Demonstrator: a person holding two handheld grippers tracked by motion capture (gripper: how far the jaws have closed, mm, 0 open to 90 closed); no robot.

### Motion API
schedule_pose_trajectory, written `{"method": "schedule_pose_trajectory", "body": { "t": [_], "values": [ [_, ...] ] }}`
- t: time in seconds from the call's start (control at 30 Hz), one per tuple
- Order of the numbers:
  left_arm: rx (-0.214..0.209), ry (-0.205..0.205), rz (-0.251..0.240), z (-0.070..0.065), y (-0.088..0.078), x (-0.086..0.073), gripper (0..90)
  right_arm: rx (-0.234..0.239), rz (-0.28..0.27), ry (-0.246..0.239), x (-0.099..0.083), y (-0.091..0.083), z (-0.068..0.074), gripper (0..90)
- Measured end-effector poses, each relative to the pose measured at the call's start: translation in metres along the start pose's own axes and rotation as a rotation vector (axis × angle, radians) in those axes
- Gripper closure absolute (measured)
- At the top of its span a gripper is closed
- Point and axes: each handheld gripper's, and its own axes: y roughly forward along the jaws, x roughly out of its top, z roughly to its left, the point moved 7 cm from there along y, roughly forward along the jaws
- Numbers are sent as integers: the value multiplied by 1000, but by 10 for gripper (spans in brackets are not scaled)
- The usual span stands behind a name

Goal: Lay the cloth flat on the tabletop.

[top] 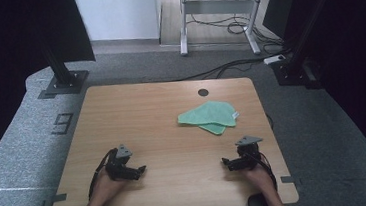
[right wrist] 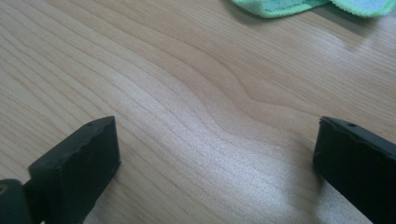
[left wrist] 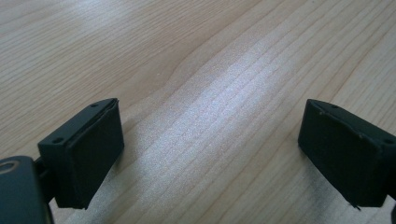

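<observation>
A green cloth lies loosely folded on the wooden table, right of centre toward the back. Its near edge shows at the top of the right gripper view. My left gripper rests low on the table at the front left, held by a hand, jaws wide apart over bare wood. My right gripper sits at the front right, well short of the cloth, also open with nothing between its jaws.
A round black grommet sits near the table's back edge. Black frame posts stand on the grey carpet behind the table at left and right. A desk frame with cables stands farther back.
</observation>
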Motion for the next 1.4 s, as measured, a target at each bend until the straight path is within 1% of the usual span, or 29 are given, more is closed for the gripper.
{"method": "schedule_pose_trajectory", "body": {
  "t": [0.2, 0.23, 0.27, 0.3, 0.37, 0.5, 0.53, 0.57, 0.6, 0.63, 0.73, 0.77, 0.83, 0.87, 0.93, 0.97, 1.0, 1.03, 1.2, 1.23, 1.27, 1.3, 1.33, 1.37, 1.4],
  "values": [
    [0, 0, 0, 0, 0, 0, 65, 8, 1, -2, 3, 1, 0, 57],
    [0, 0, 0, 0, 0, 0, 65, 15, 5, 0, 5, 2, 0, 82],
    [0, 0, 0, 0, 0, 0, 65, 15, 5, 0, 5, 2, 0, 82],
    [0, 0, 0, 0, 0, 0, 65, 30, 8, 1, 7, 1, 1, 118],
    [0, 0, 0, 0, 0, 0, 65, 37, 10, 0, 10, 1, 1, 128],
    [0, 0, 0, 0, 0, 0, 65, 35, 4, -1, 15, -1, 1, 131],
    [0, 0, 0, 0, 0, 0, 65, 38, -3, 4, 20, -2, 1, 133],
    [0, 0, 0, 0, 0, 0, 65, 38, -3, 4, 20, -2, 1, 133],
    [1, 0, 0, 0, 0, 0, 65, 53, -17, 16, 26, -4, 1, 133],
    [1, 0, 0, 0, 0, 0, 65, 62, -18, 18, 27, -4, 1, 133],
    [2, -2, 0, 0, 0, 0, 65, 76, -15, 10, 35, -5, 1, 132],
    [2, -2, 0, 0, 0, 0, 65, 76, -15, 10, 35, -5, 1, 132],
    [3, -3, 0, 0, 0, 0, 65, 84, -18, 15, 42, -4, 0, 133],
    [3, -3, 0, 0, 0, 0, 65, 81, -22, 9, 49, -4, 0, 145],
    [4, -3, 0, 0, 0, 0, 65, 79, -25, -1, 55, -3, 0, 164],
    [3, -3, 0, 0, 0, 0, 65, 79, -25, -1, 55, -3, 0, 164],
    [4, -3, 0, 0, 0, 0, 65, 78, -28, -4, 58, -2, 0, 181],
    [4, -4, 0, 0, 0, 0, 65, 85, -29, -9, 65, 0, 1, 237],
    [4, -3, 0, 0, 0, 0, 65, 86, -18, -21, 79, 7, -2, 365],
    [4, -3, 0, 0, 0, 0, 65, 86, -18, -21, 79, 7, -2, 365],
    [4, -3, 0, 0, 0, 0, 65, 87, 3, -25, 83, 11, -3, 430],
    [4, -3, 0, 0, 0, 0, 65, 86, 7, -31, 85, 13, -3, 462],
    [4, -3, 0, 0, 0, 0, 65, 86, 7, -31, 85, 13, -3, 462],
    [4, -3, 0, 0, 0, 0, 65, 82, 12, -37, 86, 15, -4, 491],
    [4, -3, 1, 0, 0, 0, 65, 83, 26, -36, 90, 21, -6, 551]
  ]
}}
